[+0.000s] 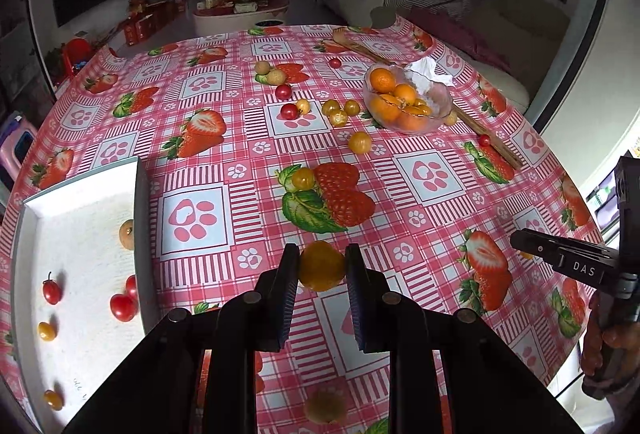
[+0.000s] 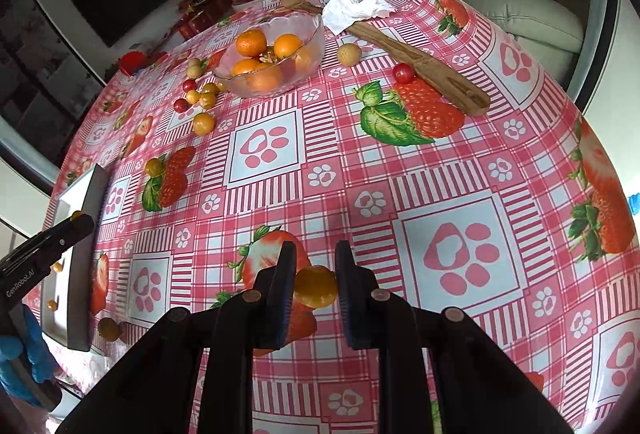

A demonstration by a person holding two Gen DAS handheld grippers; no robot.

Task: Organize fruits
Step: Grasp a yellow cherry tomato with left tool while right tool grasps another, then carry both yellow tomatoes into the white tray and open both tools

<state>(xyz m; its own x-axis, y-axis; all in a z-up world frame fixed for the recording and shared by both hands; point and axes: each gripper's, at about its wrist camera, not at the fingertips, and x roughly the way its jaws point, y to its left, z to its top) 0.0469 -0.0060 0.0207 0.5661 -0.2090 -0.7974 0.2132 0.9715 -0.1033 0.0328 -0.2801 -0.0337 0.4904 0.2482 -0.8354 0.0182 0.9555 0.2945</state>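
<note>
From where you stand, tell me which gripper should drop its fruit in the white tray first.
Left. The left gripper holds a yellow fruit right beside the white tray. The right gripper, also holding a fruit, sits farther across the table.

The middle of the pink checked tablecloth (image 2: pixel 400 170) is bare, so a gripper can pass there without touching anything. On the left stands the white rectangular tray (image 1: pixel 80 194), and its dark raised wall (image 1: pixel 141 234) blocks a low path into it. Far from the camera, the clear glass bowl of oranges (image 2: pixel 276 54) stands in the way. Left of it many small yellow and red fruits (image 1: pixel 332 110) lie close together, with only narrow gaps between them. Right of the bowl the long wooden spatula (image 2: pixel 420 62) and the crumpled white tissue (image 2: pixel 352 10) close the far right side.
</note>
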